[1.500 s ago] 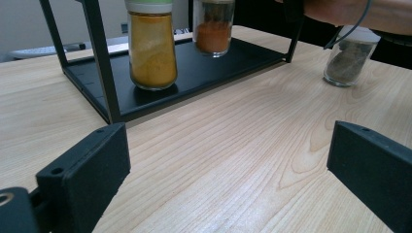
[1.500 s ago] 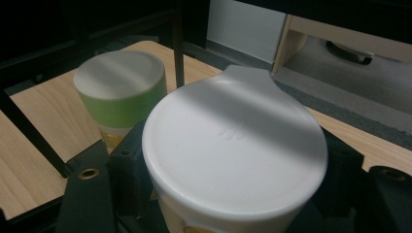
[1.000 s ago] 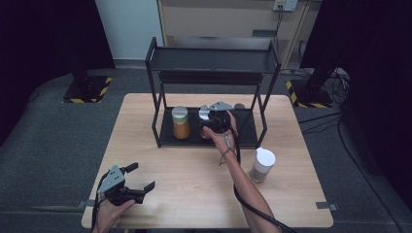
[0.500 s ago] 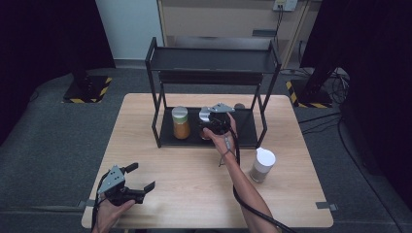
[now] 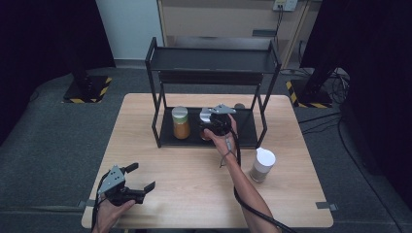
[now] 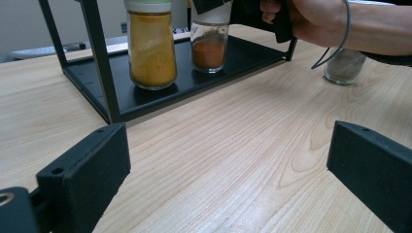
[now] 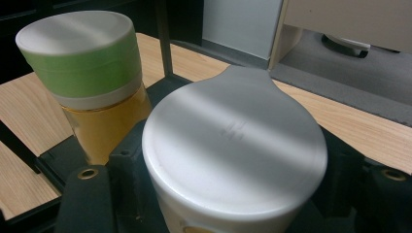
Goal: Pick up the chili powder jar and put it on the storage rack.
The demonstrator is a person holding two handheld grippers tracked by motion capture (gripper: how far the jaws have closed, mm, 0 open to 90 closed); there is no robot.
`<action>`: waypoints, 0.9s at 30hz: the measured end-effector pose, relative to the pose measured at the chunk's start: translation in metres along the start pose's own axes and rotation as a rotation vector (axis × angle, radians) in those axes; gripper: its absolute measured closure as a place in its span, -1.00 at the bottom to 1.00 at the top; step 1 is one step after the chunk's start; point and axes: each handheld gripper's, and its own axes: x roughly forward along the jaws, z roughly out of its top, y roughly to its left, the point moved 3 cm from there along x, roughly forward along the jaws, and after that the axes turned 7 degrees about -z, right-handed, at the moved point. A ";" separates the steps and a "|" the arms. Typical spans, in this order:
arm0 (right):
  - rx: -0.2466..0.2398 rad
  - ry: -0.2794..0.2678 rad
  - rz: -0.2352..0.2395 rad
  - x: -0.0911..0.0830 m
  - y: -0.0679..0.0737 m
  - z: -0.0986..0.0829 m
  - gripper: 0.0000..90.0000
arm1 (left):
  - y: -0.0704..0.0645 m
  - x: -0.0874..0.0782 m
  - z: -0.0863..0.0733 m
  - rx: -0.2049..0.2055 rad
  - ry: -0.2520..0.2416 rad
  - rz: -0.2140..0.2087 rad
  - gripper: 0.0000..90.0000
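2 jars on the rack (image 5: pixel 245 138): right gripper (image 5: pixel 214 127) clamps the brown jar (image 6: pixel 209 46); 1 grey jar (image 5: pixel 262 165) outside; left gripper (image 5: pixel 138 177) open.

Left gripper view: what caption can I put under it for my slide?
Open left tool rests over the wooden table while the right tool sets a red-spice jar beside the yellow-spice jar on the black rack.

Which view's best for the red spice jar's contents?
Left gripper view: the red jar shows its glass side and powder, standing on the rack. Right gripper view shows mostly its white lid between the jaws. High view: the right gripper largely hides it.
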 end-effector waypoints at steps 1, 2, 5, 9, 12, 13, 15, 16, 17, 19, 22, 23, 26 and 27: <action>-0.003 0.000 0.000 0.000 0.001 0.000 -0.31 | 0.000 0.000 0.000 -0.002 -0.001 0.000 -0.99; -0.008 -0.001 -0.002 0.000 0.001 0.000 -0.31 | 0.000 0.000 0.000 -0.002 0.000 0.000 -0.99; -0.012 -0.003 -0.001 -0.001 0.002 0.001 -0.34 | 0.000 0.000 0.000 0.001 0.001 -0.001 -0.99; -0.008 -0.007 -0.001 -0.003 0.002 0.002 -0.39 | 0.000 0.000 0.000 0.002 0.001 -0.001 -0.99; -0.011 -0.011 0.000 -0.005 0.002 0.004 -0.52 | 0.000 0.000 0.000 0.001 0.000 0.000 -0.99; -0.003 -0.014 0.006 -0.006 0.001 0.005 -0.58 | 0.000 0.000 0.000 0.002 0.001 0.000 -0.99; 0.013 -0.021 0.015 -0.007 -0.001 0.008 -0.69 | 0.000 0.000 0.000 0.003 0.003 0.000 -0.99; 0.019 -0.021 0.019 -0.008 -0.001 0.009 -0.73 | 0.000 0.000 0.000 0.003 0.003 -0.001 -0.99; 0.023 -0.019 0.025 -0.008 -0.001 0.011 -0.76 | 0.000 0.000 0.000 0.003 0.003 -0.001 -0.99; 0.011 -0.031 0.018 -0.011 -0.001 0.014 -0.80 | 0.000 0.001 0.000 0.003 0.004 -0.002 -0.99; 0.023 -0.042 0.025 -0.014 -0.003 0.018 -0.82 | 0.000 0.001 0.000 0.003 0.004 -0.004 -0.99; 0.021 -0.046 0.024 -0.015 -0.003 0.019 -0.83 | 0.000 0.001 0.000 0.003 0.004 -0.004 -0.99; 0.021 -0.058 0.029 -0.020 -0.005 0.024 -0.83 | 0.000 0.001 0.000 0.003 0.005 -0.005 -0.99; 0.018 -0.062 0.028 -0.022 -0.005 0.025 -0.83 | 0.000 0.001 0.000 0.003 0.005 -0.004 -0.99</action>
